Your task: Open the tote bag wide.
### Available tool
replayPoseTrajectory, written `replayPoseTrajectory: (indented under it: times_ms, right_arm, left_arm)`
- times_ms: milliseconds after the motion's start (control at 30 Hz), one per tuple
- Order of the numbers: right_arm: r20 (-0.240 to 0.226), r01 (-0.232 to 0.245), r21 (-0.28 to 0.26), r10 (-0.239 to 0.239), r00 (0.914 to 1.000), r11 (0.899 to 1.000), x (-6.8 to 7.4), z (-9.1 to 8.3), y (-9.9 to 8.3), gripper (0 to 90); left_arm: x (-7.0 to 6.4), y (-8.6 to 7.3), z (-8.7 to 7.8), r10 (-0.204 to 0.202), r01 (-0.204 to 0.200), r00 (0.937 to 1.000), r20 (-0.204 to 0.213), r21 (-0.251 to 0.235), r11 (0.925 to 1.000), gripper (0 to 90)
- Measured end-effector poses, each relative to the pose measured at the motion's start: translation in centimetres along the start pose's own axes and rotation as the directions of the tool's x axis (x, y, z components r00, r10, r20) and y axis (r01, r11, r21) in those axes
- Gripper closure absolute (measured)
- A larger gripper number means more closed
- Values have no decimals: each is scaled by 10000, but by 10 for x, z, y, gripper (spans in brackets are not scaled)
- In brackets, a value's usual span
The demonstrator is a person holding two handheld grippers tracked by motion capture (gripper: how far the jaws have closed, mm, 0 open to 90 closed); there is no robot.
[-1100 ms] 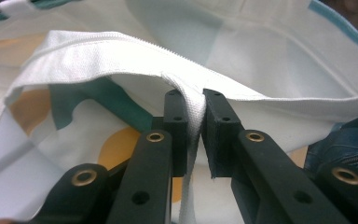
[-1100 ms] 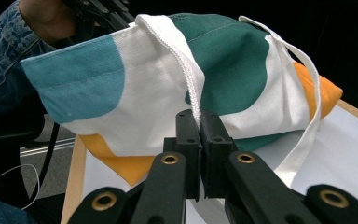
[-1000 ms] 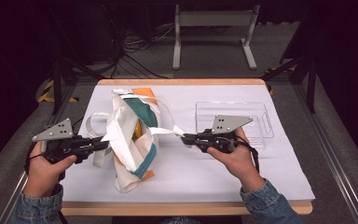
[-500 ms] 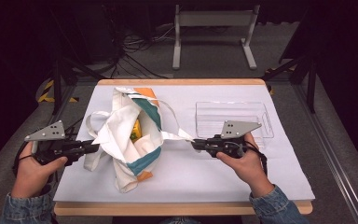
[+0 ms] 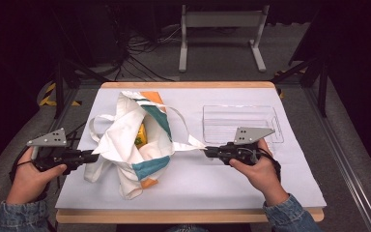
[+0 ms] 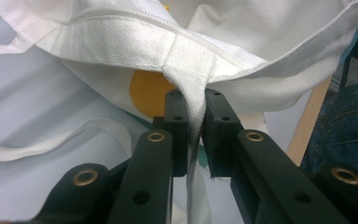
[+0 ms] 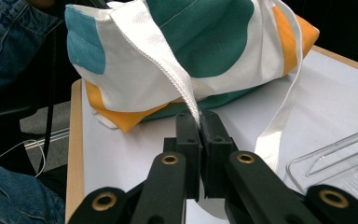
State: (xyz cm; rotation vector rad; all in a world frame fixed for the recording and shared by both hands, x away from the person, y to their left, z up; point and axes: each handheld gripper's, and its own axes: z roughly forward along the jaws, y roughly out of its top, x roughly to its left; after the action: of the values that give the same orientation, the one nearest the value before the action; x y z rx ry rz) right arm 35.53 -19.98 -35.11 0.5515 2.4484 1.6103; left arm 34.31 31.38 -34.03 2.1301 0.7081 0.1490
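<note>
The two grippers are drawing further apart than a second ago: the left gripper point(image 5: 88, 157) is sitting nearer the left edge of the high view and the right gripper point(image 5: 209, 152) further right, so the mouth of the tote bag point(image 5: 130, 145) is gaping wider at centre-left of the frame. That is likely baring the yellow item point(image 5: 140, 135) inside, though it is too small to identify. The opening step looks well along.

In the left gripper view the jaws are clamping the bag's white strap point(image 6: 192, 100) where it is stitched to the rim, in the middle of the frame. In the right gripper view the jaws are pressing together on the other strap point(image 7: 168, 65), which is running up-left to the bag point(image 7: 200, 42). The bag is lying between the grippers on the white table point(image 5: 232, 179), with a clear tray point(image 5: 241, 121) sitting right of centre, apart from it.
</note>
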Motion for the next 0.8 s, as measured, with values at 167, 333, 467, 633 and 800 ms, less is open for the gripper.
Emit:
replayPoseTrajectory:
  times_ms: [167,333,467,633,800]
  right_arm:
    - [10,-82,235,82,10000,9997,-1,0,-5,874]
    - [54,-250,486,248,9997,9985,-5,-1,-9,875]
    - [103,-462,668,456,9989,9967,-9,-1,-13,874]
    - [141,-585,1052,573,9983,9927,-11,4,-16,873]
    - [1,-498,1116,501,9987,9925,-10,5,-16,865]
  left_arm:
    - [4,-4,3,-249,245,9996,127,315,9992,816]
    - [5,-6,7,-404,386,9989,238,724,9966,821]
    - [7,-8,10,-403,369,9984,395,841,9958,821]
    - [9,-10,15,-298,240,9979,575,998,9947,817]
    - [8,-10,13,-305,250,9971,704,778,9967,793]
